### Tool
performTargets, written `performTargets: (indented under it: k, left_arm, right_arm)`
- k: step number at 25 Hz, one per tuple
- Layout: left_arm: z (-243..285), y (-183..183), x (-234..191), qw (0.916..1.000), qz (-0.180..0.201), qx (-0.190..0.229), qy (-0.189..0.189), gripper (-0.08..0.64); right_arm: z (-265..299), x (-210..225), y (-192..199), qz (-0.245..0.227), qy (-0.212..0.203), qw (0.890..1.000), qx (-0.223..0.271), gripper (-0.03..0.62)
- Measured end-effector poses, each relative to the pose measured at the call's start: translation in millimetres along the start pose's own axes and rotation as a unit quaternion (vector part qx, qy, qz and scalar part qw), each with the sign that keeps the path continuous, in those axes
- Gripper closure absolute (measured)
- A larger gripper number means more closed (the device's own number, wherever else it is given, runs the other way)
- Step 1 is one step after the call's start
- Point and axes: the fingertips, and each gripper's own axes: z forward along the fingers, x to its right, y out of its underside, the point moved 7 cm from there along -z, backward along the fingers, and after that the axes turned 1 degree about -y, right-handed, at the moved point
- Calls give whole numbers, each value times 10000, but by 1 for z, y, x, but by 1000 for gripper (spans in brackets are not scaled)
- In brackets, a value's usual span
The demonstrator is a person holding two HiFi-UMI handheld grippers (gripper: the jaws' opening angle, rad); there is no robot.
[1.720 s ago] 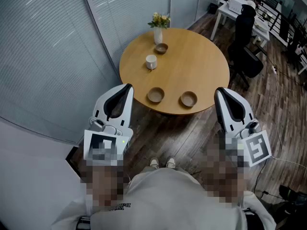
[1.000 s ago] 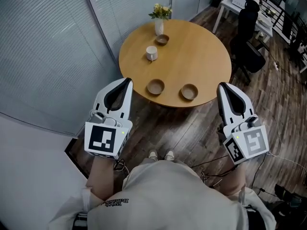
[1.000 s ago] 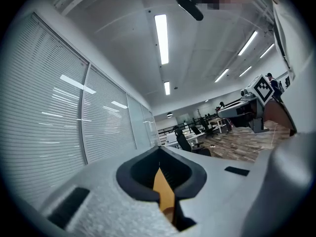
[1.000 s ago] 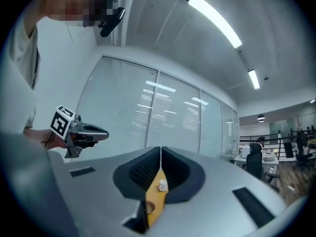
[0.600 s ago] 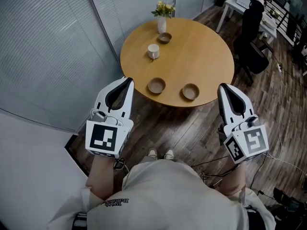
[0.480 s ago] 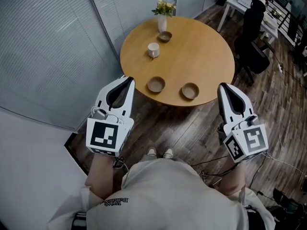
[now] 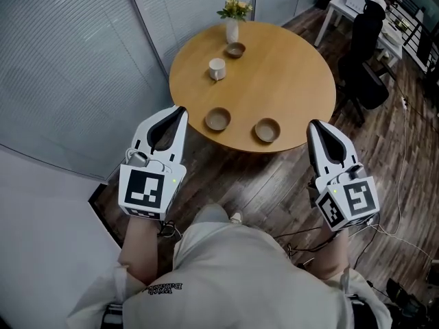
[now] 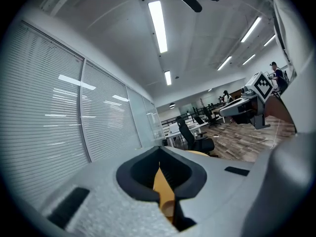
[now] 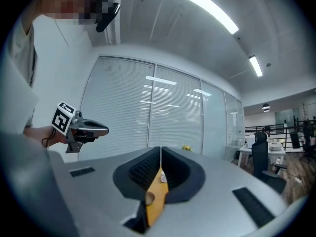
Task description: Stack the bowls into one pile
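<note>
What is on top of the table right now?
Three bowls, unstacked: left bowl and right bowl near the front edge, back bowl beside a vase of flowers, plus a cup. The front two look empty; the cup's inside cannot be made out.

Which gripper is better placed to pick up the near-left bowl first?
Left. The left gripper hangs closest to the near-left bowl; the right gripper has the near-right bowl in between.

Round wooden table carries five items. Front-left bowl and front-right bowl sit apart near the front edge. Far bowl sits just beside the flower vase. White cup stands nearer centre.
</note>
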Motion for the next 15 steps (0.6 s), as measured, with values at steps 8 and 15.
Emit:
performTargets:
  k: [8,15]
  left_arm:
    - [7,1,4,9997,-1,-206,-128,538]
    - [26,7,1,9999,-47,-140,36,538]
  right_arm:
    - [8,8,5,51,-125,9999,-33,561]
    - [22,14,9,41,-88,9999,-99,561]
